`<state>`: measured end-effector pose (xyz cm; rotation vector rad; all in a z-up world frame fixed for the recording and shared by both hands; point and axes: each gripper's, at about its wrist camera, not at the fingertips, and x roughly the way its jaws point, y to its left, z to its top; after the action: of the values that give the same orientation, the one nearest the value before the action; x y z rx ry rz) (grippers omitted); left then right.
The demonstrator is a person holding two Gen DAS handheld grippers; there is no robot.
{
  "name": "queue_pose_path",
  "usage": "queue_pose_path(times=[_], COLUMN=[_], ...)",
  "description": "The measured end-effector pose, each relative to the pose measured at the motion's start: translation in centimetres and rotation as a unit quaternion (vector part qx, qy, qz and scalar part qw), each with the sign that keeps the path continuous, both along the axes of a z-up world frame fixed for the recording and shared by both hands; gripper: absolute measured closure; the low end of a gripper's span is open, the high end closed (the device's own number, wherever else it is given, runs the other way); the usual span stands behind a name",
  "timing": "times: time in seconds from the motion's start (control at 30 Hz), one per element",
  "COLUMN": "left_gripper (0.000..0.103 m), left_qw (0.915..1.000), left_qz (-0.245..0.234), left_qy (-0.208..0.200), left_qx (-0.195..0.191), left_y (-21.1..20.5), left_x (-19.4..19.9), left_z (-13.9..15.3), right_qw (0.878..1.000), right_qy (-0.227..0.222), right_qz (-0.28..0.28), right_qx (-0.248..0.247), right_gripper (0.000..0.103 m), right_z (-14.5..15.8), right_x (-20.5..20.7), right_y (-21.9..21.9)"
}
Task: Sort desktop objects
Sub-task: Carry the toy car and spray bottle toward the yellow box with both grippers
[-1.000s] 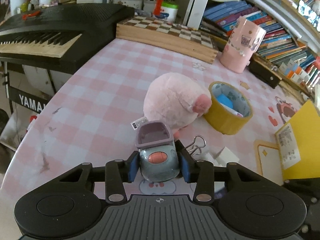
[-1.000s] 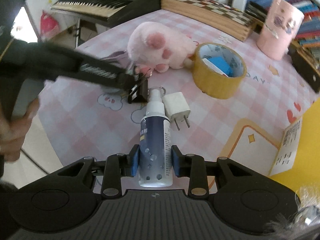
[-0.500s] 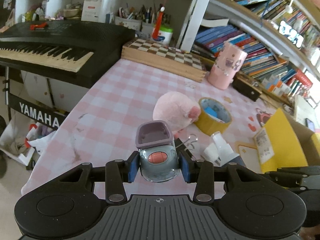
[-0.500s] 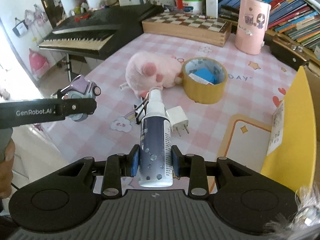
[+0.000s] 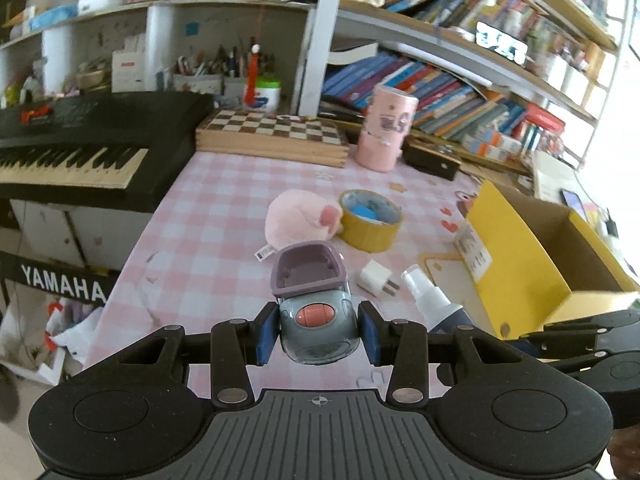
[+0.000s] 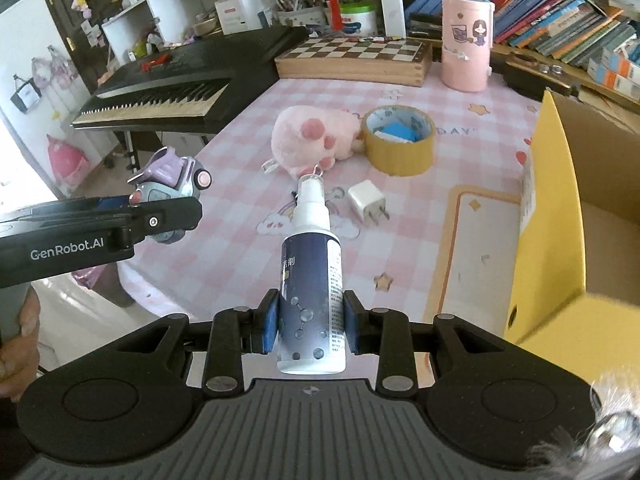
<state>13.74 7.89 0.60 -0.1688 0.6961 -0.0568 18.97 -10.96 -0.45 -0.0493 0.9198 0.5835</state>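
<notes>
My left gripper (image 5: 318, 334) is shut on a small grey toy car (image 5: 314, 320) with a purple top, held in the air above the pink checked table (image 5: 224, 208). The same car (image 6: 168, 184) and the left gripper's arm show at the left of the right wrist view. My right gripper (image 6: 310, 322) is shut on a dark blue spray bottle (image 6: 312, 280) with a white nozzle, also lifted; the bottle (image 5: 434, 304) pokes into the left wrist view. On the table lie a pink plush toy (image 6: 316, 136), a yellow tape roll (image 6: 402, 140) and a white charger plug (image 6: 366, 200).
An open yellow cardboard box (image 6: 560, 216) stands at the right. At the back are a wooden chessboard box (image 6: 356, 60), a pink cylinder (image 6: 466, 42) and shelves of books. A black keyboard (image 6: 168, 92) stands left of the table. A binder clip lies behind the bottle.
Both grippers have risen and drawn back from the table with the toy car and the spray bottle still gripped. The yellow box has come into view on the right.
</notes>
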Motion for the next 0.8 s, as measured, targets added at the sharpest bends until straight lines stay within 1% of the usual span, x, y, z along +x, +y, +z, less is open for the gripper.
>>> queue_pose_path(times=[0.2, 0.43, 0.8], left_gripper=[0.062, 0.062, 0.062], left_qw=[0.9997, 0.9990, 0.9960], left_qz=[-0.021, -0.041, -0.086], left_qy=[0.010, 0.012, 0.019], left_qx=[0.006, 0.010, 0.014], left_y=[-0.4, -0.6, -1.6], left_x=[-2.8, -5.8, -9.4], left_z=[-0.3, -0.1, -0.7], right_qw=[1.000, 1.000, 0.997], right_qy=[-0.003, -0.002, 0.008], right_qz=[-0.012, -0.030, -0.070], right_qx=[-0.001, 0.005, 0.007], right_gripper=[0.073, 0.073, 0.073], right_z=[0.0, -0.1, -0.9], right_x=[-3.4, -6.8, -11.7], right_y=[0.4, 0.4, -0.6])
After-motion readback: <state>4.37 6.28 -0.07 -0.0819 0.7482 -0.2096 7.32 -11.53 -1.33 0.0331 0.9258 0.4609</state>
